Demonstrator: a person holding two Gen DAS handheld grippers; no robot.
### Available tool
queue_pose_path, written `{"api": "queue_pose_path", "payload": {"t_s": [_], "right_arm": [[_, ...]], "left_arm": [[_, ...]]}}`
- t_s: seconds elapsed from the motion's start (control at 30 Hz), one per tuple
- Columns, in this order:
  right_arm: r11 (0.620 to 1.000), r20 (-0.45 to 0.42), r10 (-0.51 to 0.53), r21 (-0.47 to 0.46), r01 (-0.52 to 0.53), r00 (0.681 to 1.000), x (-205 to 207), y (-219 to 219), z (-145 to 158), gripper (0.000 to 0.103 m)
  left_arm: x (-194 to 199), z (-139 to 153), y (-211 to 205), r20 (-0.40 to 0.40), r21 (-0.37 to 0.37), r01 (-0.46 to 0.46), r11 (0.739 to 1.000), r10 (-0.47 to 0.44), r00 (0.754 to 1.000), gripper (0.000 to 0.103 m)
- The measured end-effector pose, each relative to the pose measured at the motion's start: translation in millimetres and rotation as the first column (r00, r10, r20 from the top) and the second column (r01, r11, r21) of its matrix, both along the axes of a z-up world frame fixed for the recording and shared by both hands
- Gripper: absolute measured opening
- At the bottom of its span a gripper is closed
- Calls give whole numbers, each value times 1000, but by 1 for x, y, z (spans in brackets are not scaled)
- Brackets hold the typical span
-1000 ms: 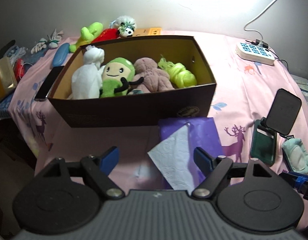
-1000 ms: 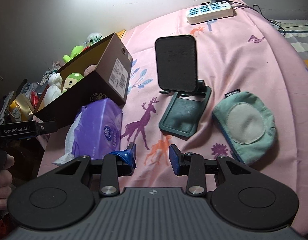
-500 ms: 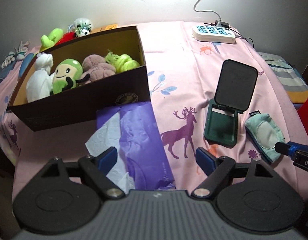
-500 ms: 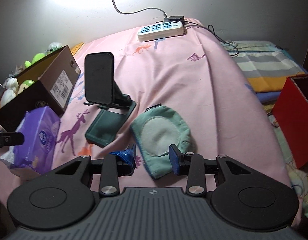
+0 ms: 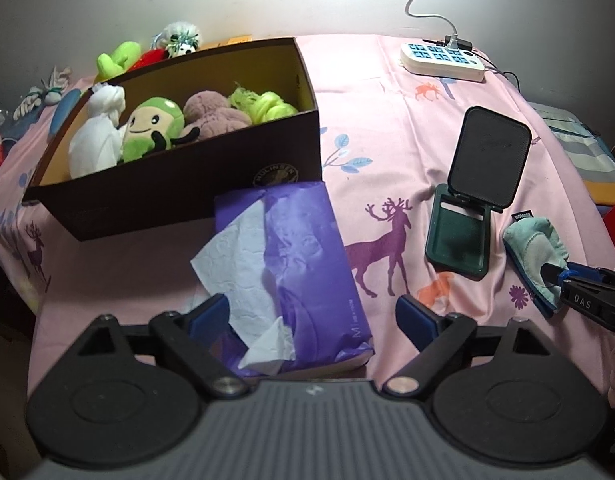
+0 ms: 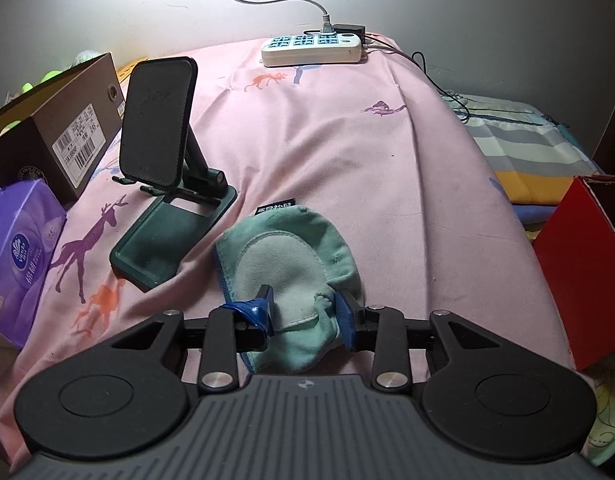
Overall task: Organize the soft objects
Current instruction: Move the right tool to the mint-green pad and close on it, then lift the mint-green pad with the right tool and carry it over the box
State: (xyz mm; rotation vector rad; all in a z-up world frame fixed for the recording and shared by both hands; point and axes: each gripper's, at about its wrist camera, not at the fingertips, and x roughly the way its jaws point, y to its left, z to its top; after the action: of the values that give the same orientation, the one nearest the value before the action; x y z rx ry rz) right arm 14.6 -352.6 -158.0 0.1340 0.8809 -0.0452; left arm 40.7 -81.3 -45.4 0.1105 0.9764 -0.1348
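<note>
A teal soft pouch lies on the pink sheet. My right gripper is closing its jaws on the pouch's near edge, and the cloth bunches between the pads; that gripper also shows at the right edge of the left wrist view. A purple tissue pack with a loose white tissue lies in front of a brown box. My left gripper straddles the pack's near end, its jaws opening and the right pad clear of the pack. In the box sit a green plush, a white one and a mauve one.
A dark green phone stand stands between the pouch and the brown box. A white power strip with cables lies at the far edge. A red box sits at the right. More plush toys lie behind the brown box.
The left gripper swung right from the box front to over the tissue pack. The right gripper moved down and right onto the teal pouch, and its jaws narrowed around the cloth.
</note>
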Motion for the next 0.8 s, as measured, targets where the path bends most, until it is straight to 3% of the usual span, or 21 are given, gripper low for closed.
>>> {"api": "queue_pose_path", "payload": {"t_s": [0.13,0.43,0.6,0.8], "right_arm": [[1000,8,-26,-13,26,1000,-1,1,0,0],[992,59,-126,29,125,990,-12,-10,20,0],[991,42,-131,41,129,991,-15,-10,13,0],[964,-20,-219,152,219,976,-16,-25,3,2]], "left_arm": [[4,0,4,0,-3,0,1000,0,1000,90],[21,1,2,6,-18,55,998,-55,998,90],[28,3,-3,14,-23,111,994,-110,994,90],[30,6,-4,32,-14,153,988,-153,988,91]]}}
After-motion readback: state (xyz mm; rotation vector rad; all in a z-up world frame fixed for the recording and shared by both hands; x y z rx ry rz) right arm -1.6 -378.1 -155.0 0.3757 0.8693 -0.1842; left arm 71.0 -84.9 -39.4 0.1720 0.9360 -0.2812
